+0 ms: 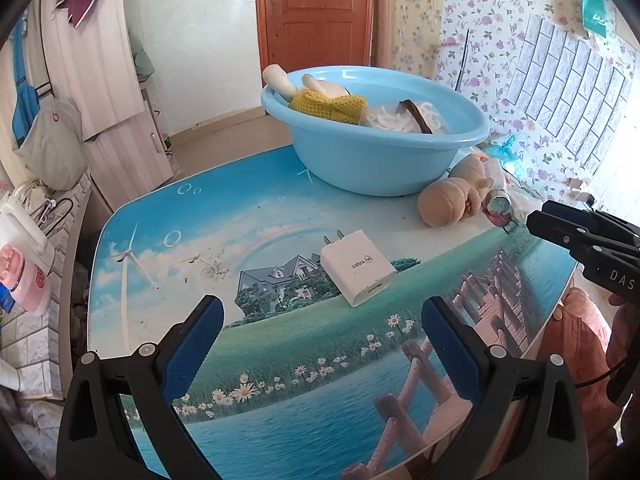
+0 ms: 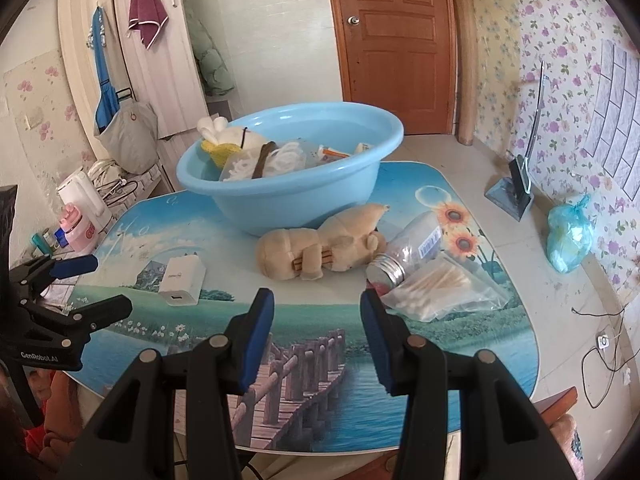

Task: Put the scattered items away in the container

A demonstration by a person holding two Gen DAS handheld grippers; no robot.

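My fingers: left gripper (image 1: 322, 332) spread wide and empty, hovering low over the near table edge; right gripper (image 2: 318, 338) also parted, narrower, empty, aimed toward the table's middle. Container: light blue plastic basin (image 2: 296, 192), standing at the far side of the landscape-printed table (image 2: 320, 392). Already in the basin, as far as I can see: a cream plush toy with a yellow knitted piece (image 1: 328, 102), a clear bag of white cord (image 2: 280, 162) with a dark brown strap lying on it, and some small packets at the back that I cannot identify. Still on the table: white USB charger (image 1: 356, 266), lying flat just ahead of my left gripper; tan plush toy (image 2: 320, 246), lying on its side touching the basin's foot; clear jar with a metal screw cap (image 2: 408, 248), lying on its side; bag of cotton swabs (image 2: 440, 288) just beside the jar. My estimate: roughly half done, four items left.
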